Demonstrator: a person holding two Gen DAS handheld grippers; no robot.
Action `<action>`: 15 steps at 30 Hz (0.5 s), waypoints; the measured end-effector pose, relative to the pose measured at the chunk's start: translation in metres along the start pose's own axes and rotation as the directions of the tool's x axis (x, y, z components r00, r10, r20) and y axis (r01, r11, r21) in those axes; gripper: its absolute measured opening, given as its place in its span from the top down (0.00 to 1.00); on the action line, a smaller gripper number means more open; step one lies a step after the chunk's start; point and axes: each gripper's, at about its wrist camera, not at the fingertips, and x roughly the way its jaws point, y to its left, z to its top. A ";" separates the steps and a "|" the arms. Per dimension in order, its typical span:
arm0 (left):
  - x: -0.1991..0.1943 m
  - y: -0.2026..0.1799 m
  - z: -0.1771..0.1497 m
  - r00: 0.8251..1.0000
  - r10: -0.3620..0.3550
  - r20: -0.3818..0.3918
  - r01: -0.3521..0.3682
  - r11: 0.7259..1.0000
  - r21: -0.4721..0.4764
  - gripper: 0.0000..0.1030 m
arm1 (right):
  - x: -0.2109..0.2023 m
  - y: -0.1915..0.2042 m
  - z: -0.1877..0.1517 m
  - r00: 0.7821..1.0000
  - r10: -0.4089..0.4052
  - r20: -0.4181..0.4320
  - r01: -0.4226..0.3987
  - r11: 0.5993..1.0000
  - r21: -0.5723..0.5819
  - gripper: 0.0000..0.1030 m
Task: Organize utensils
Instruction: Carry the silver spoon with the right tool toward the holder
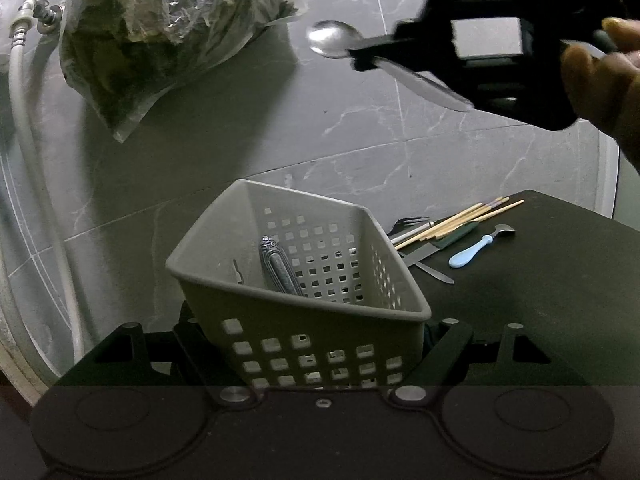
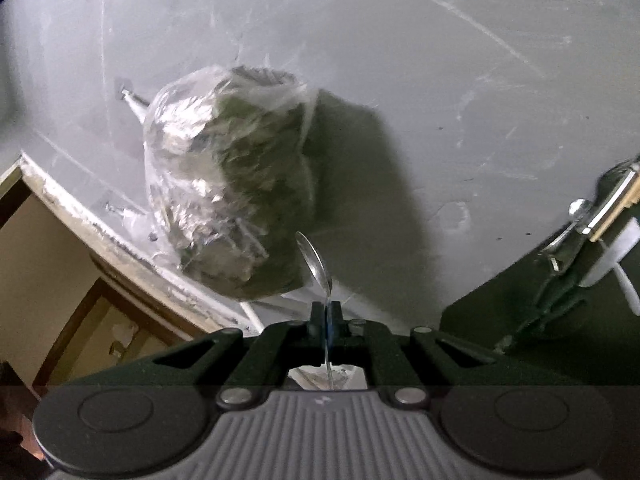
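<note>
A: Left gripper (image 1: 320,344)?
B: Jaws clamped on the grey perforated basket (image 1: 304,280), low centre; an ornate handle (image 1: 278,266) stands inside it.
A: Right gripper (image 2: 326,312)?
B: Pinched tight on a metal spoon (image 2: 314,264), bowl toward 12 o'clock.
A: Other utensils?
B: Chopsticks (image 1: 460,220), a blue-handled utensil (image 1: 472,254) and a knife (image 1: 428,256) on the dark table (image 1: 540,300), 3 o'clock of the basket.
</note>
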 end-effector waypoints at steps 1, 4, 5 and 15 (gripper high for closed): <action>0.000 0.000 0.000 1.000 -0.001 0.000 0.001 1.000 0.000 0.22 | 0.003 0.002 -0.001 1.000 0.003 -0.007 -0.003 1.000 -0.006 0.99; 0.000 0.001 0.000 1.000 -0.002 0.000 0.002 1.000 -0.004 0.22 | 0.014 0.006 -0.004 1.000 0.000 -0.026 -0.001 1.000 -0.027 0.99; 0.000 0.001 -0.001 1.000 -0.003 0.000 0.003 1.000 -0.007 0.22 | 0.017 0.005 -0.004 0.999 0.000 -0.033 -0.001 1.000 -0.028 0.99; 0.000 0.000 -0.001 1.000 -0.002 0.001 0.002 1.000 -0.006 0.22 | 0.062 0.002 -0.018 0.994 -0.011 -0.112 0.002 0.997 -0.079 0.99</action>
